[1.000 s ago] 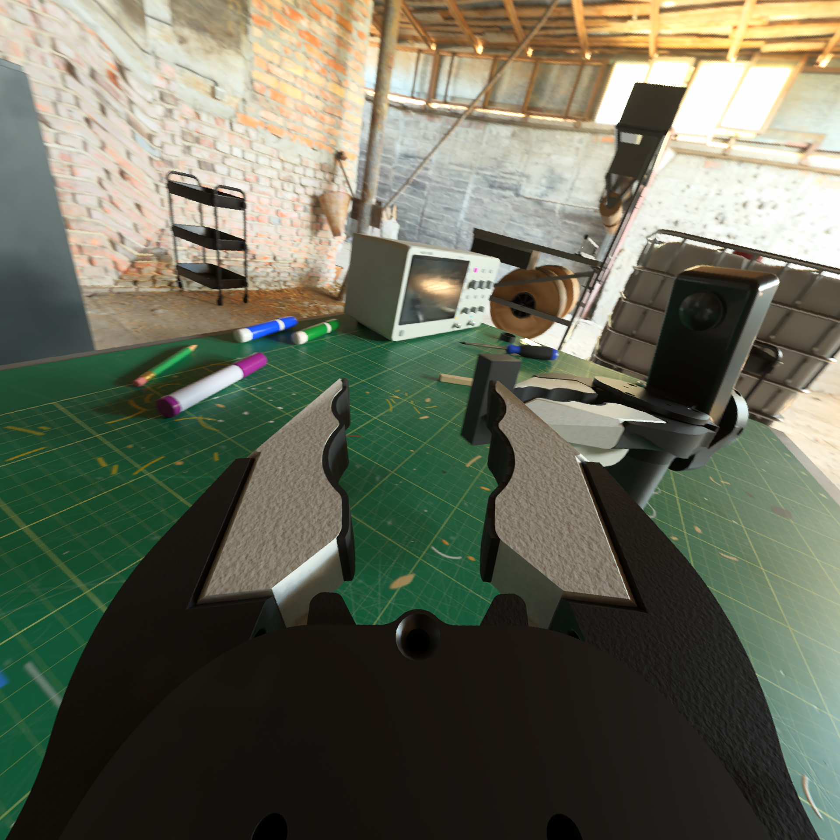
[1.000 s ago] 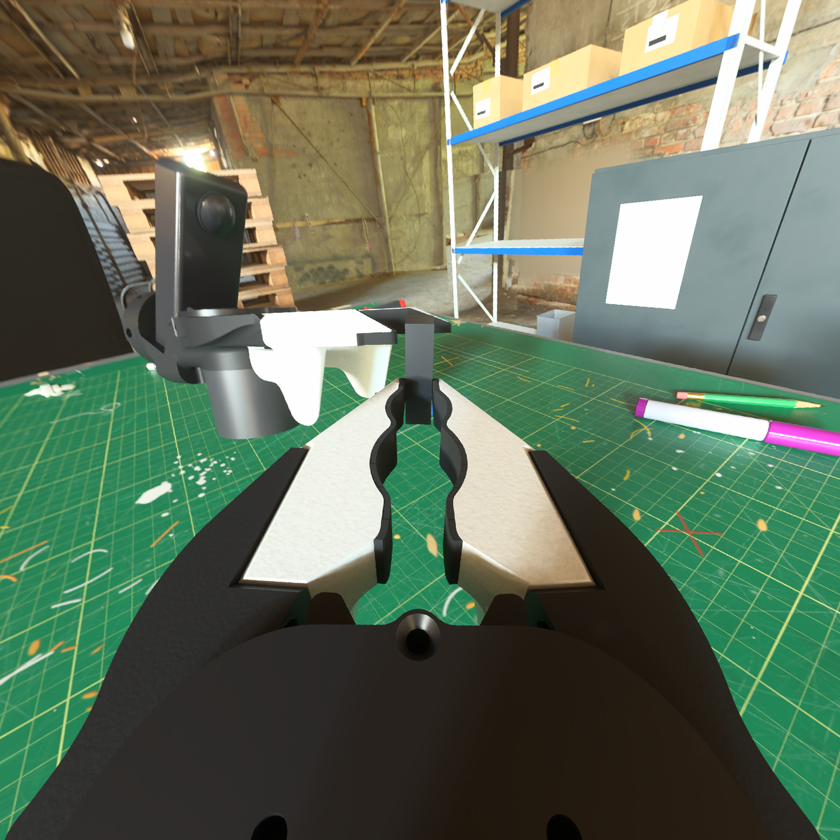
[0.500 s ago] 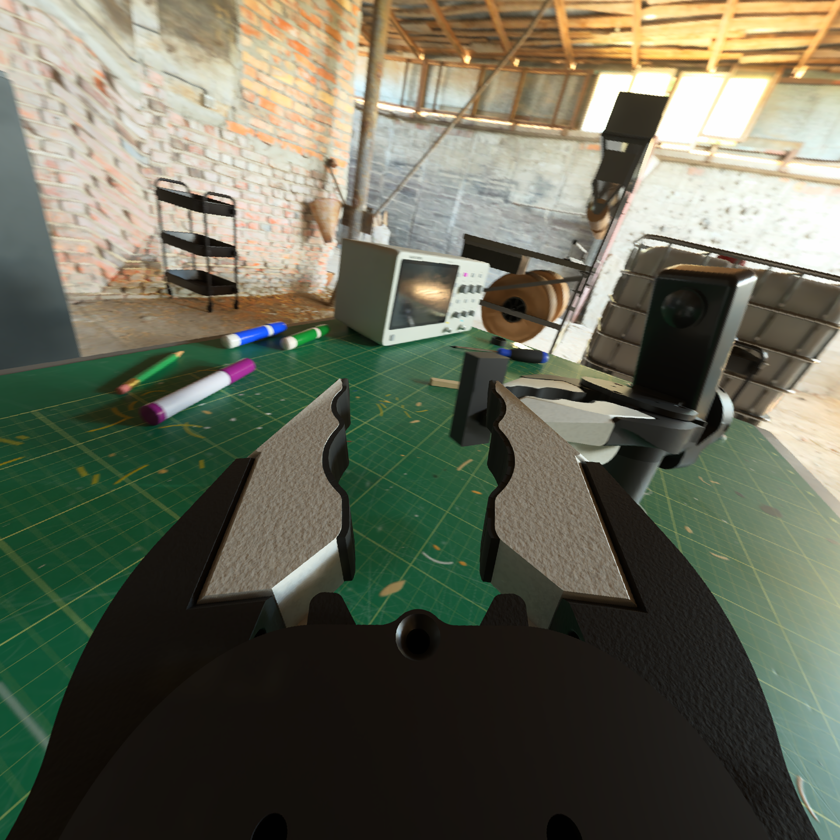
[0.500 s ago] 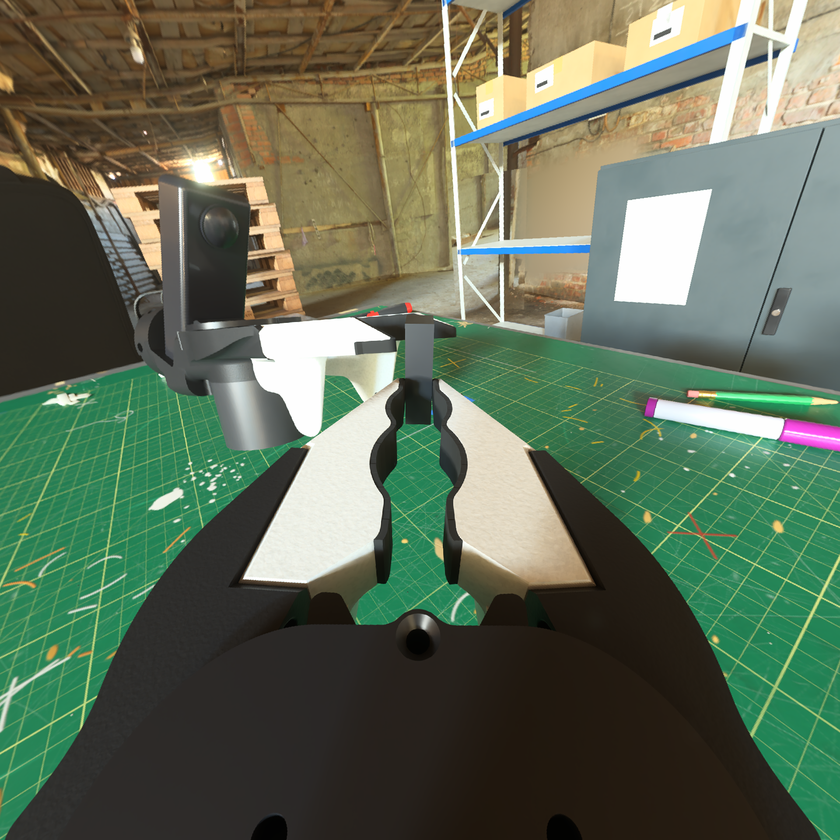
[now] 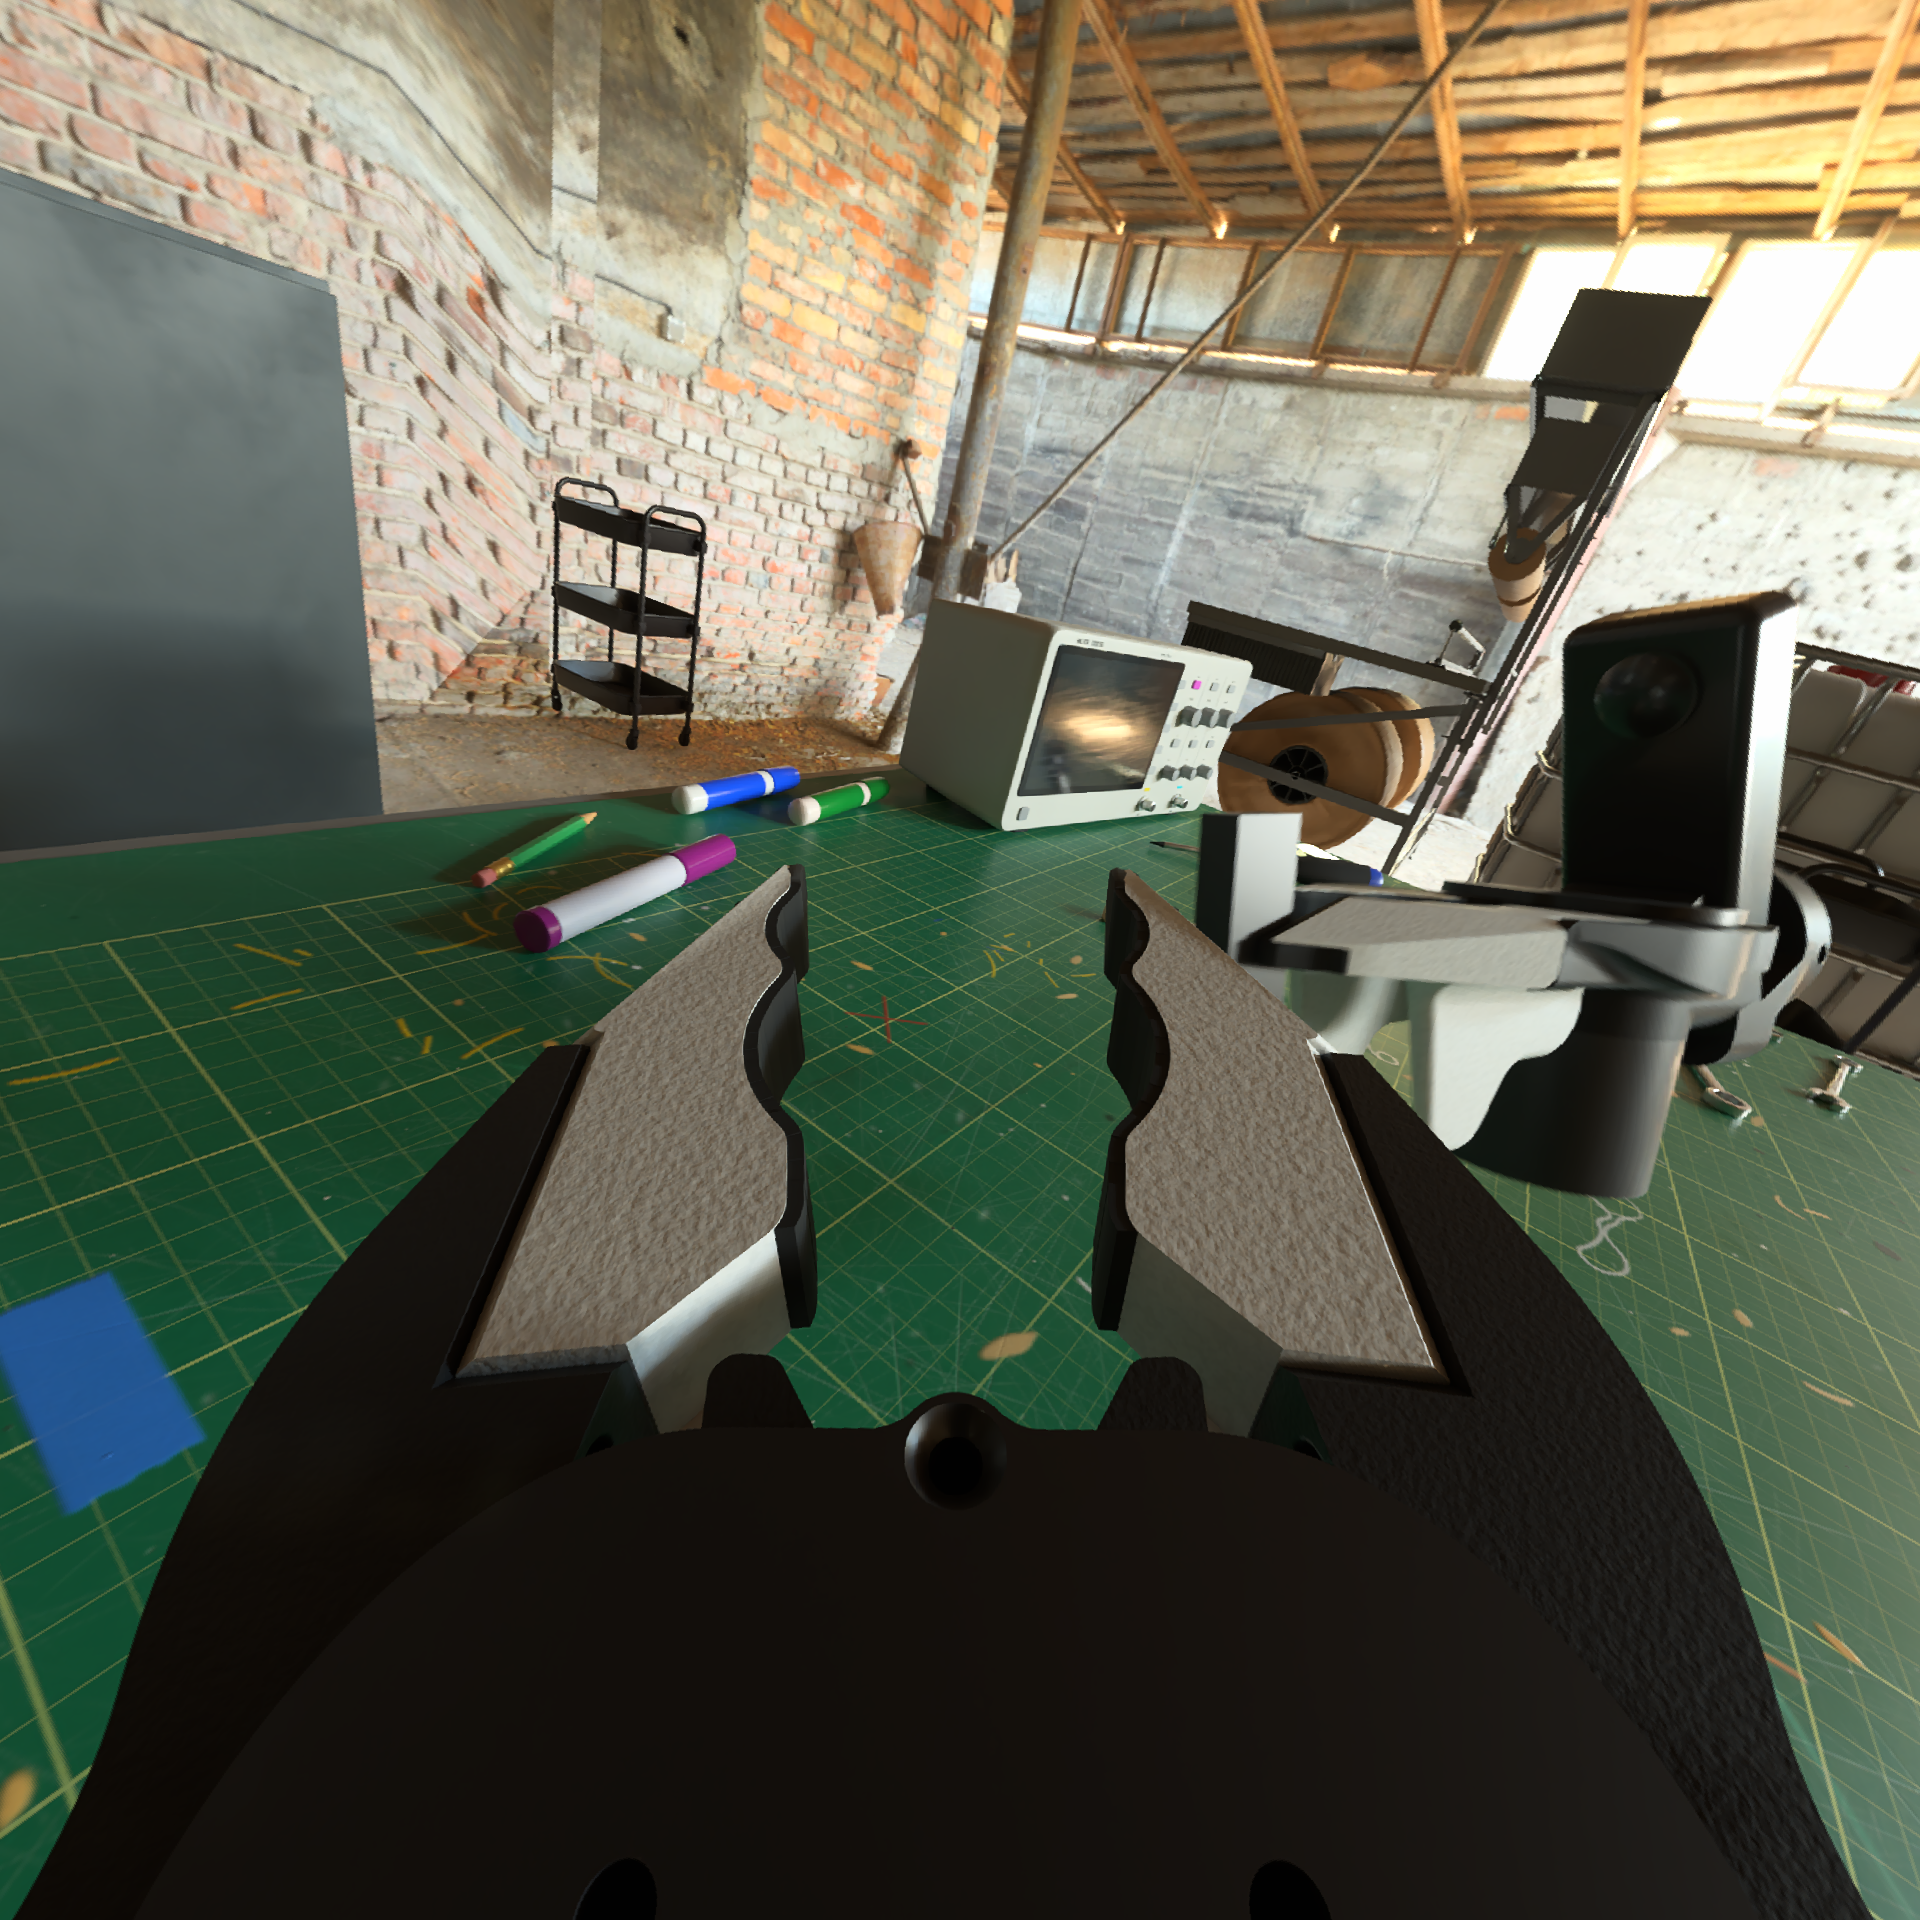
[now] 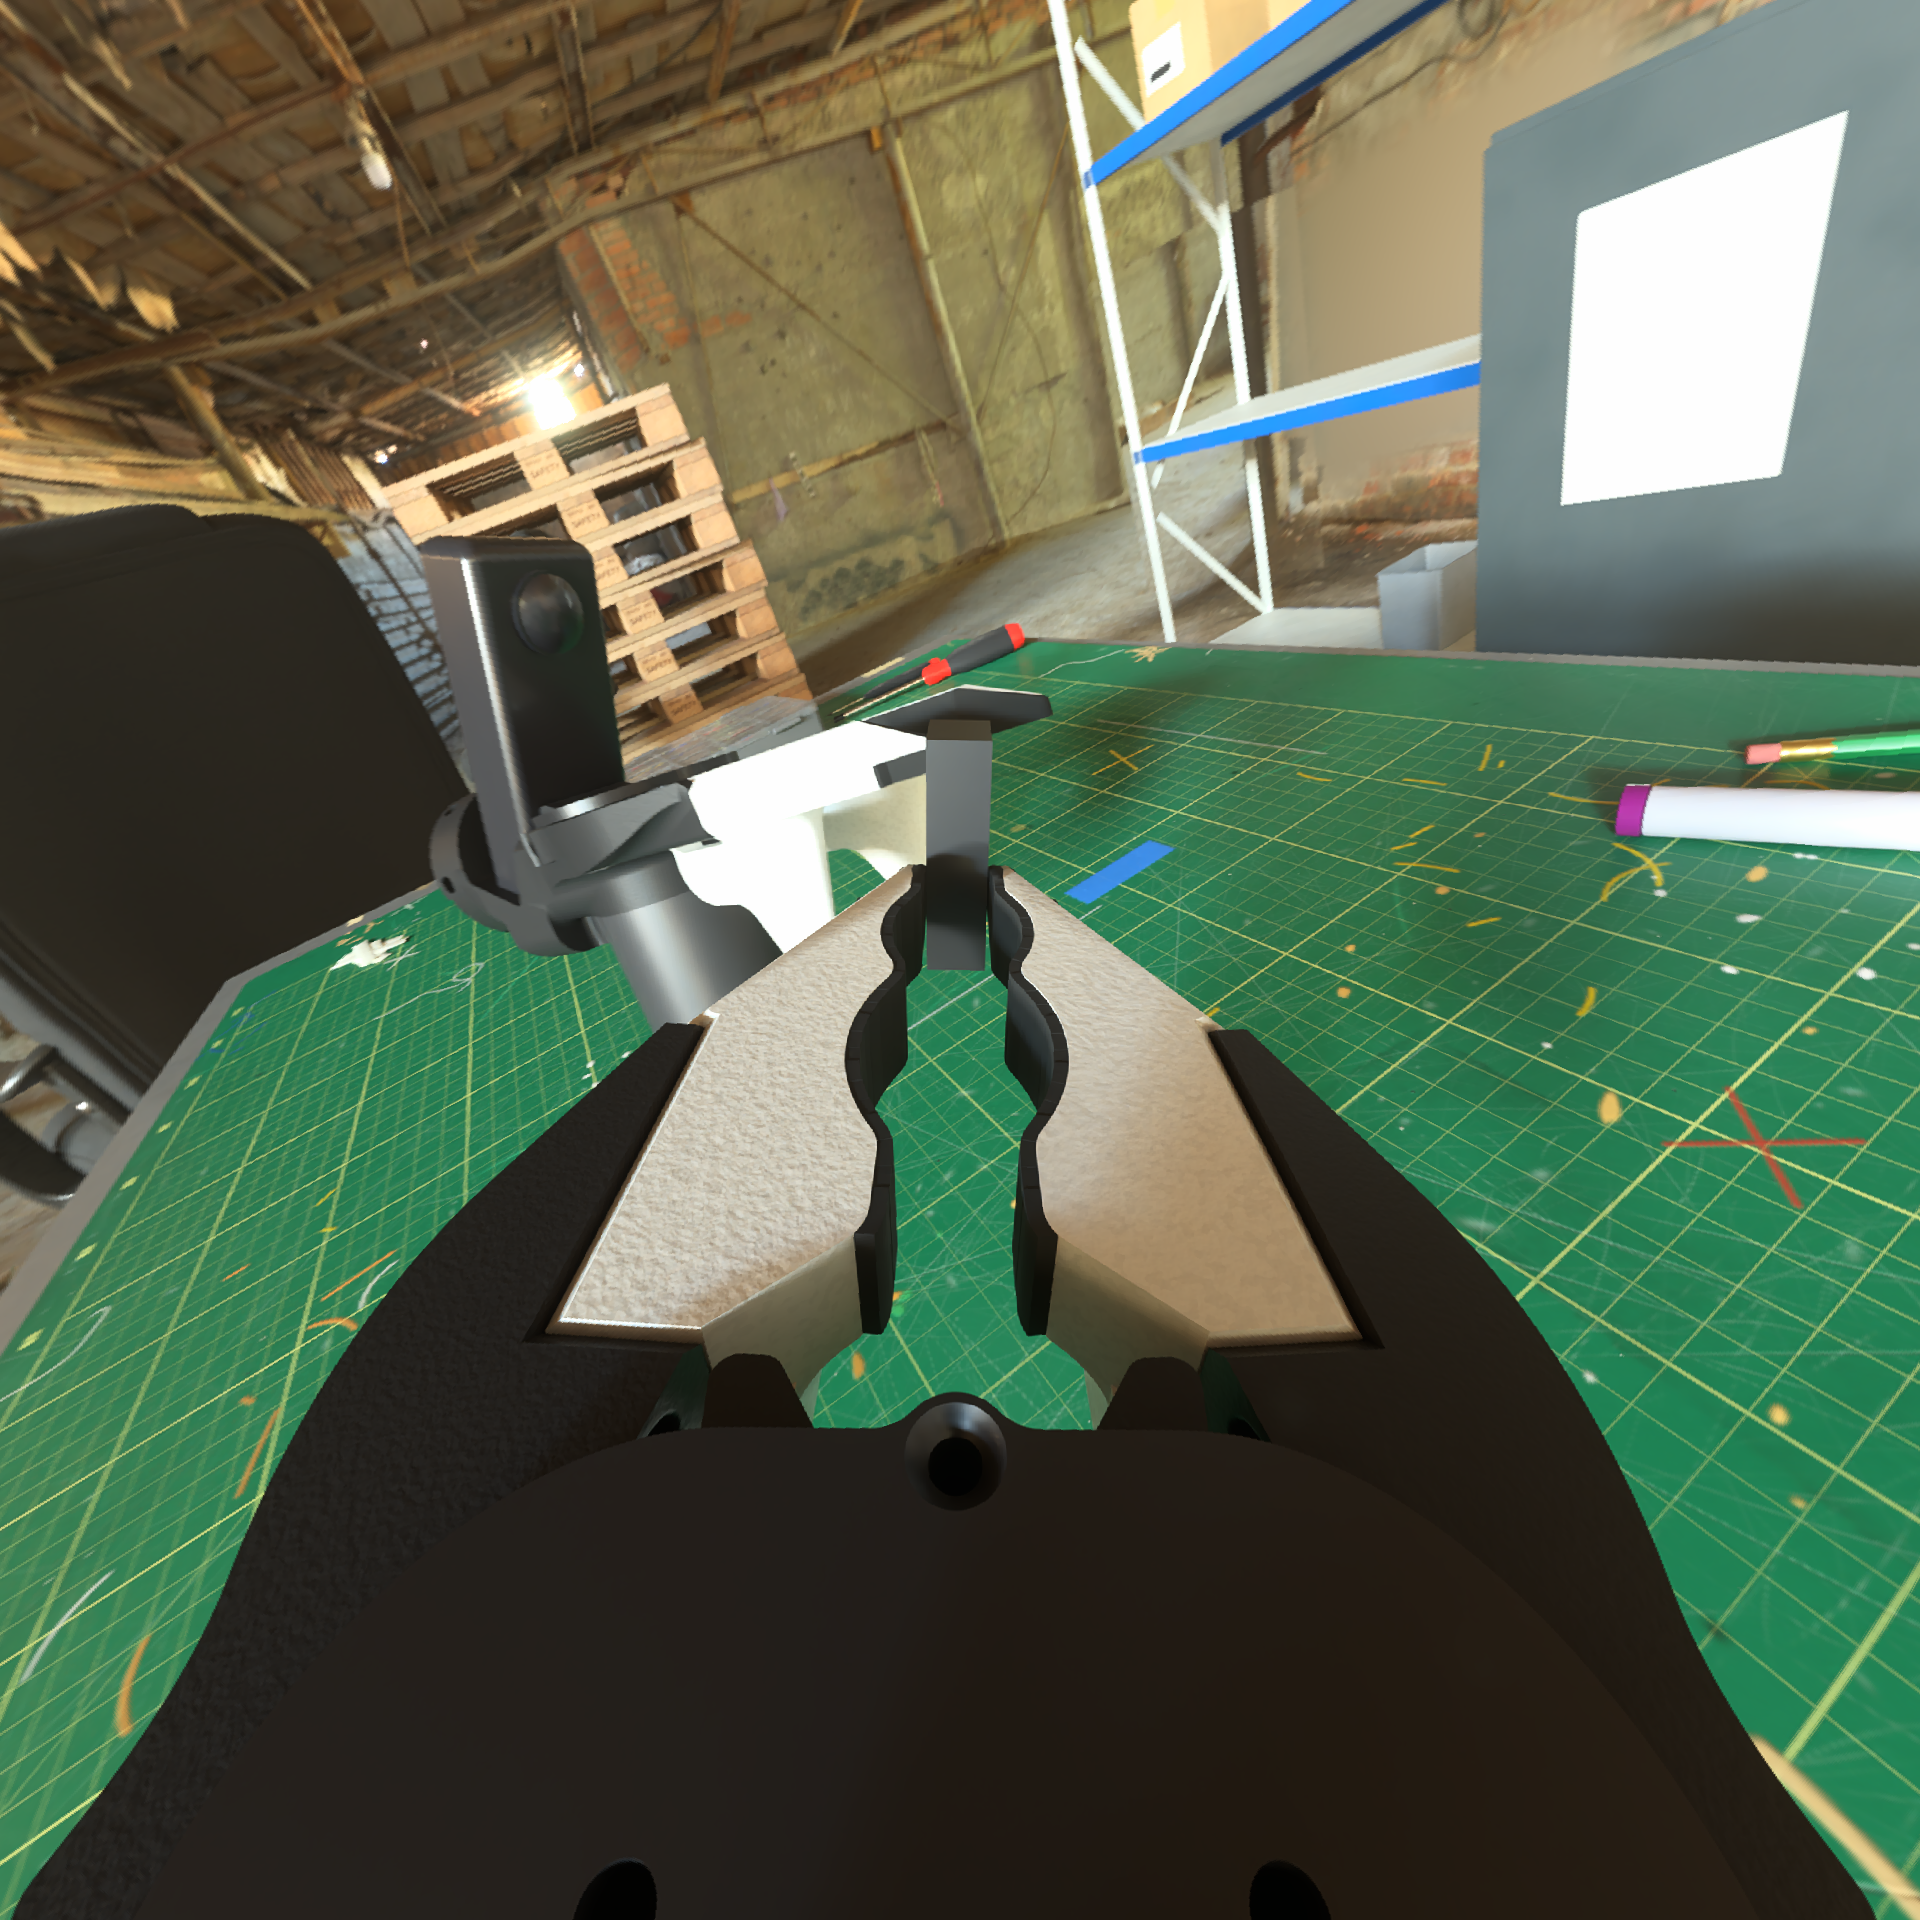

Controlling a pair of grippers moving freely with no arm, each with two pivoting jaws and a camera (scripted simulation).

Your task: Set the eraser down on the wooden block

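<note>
My right gripper (image 6: 956, 883) is shut on the eraser (image 6: 956, 831), a dark grey slab that stands upright between its fingertips, held above the green cutting mat (image 6: 1351, 987). The left wrist view shows this gripper (image 5: 1278, 935) with the eraser (image 5: 1242, 883) close by at the right. My left gripper (image 5: 956, 894) is open and empty, its jaws wide apart above the mat (image 5: 312, 1091). It also shows in the right wrist view (image 6: 935, 740), just behind the eraser. No wooden block shows in either view.
A purple-capped marker (image 5: 623, 894) and a green pencil (image 5: 535, 847) lie at the left. Blue (image 5: 732, 790) and green (image 5: 836, 802) markers and a beige oscilloscope (image 5: 1070, 727) stand at the far edge. A blue tape patch (image 5: 94, 1382) and a red screwdriver (image 6: 935, 670) lie on the mat.
The left wrist view has swung, so the right gripper with the eraser now sits farther right and looks larger and nearer. The eraser stays clamped. The left jaws stay open.
</note>
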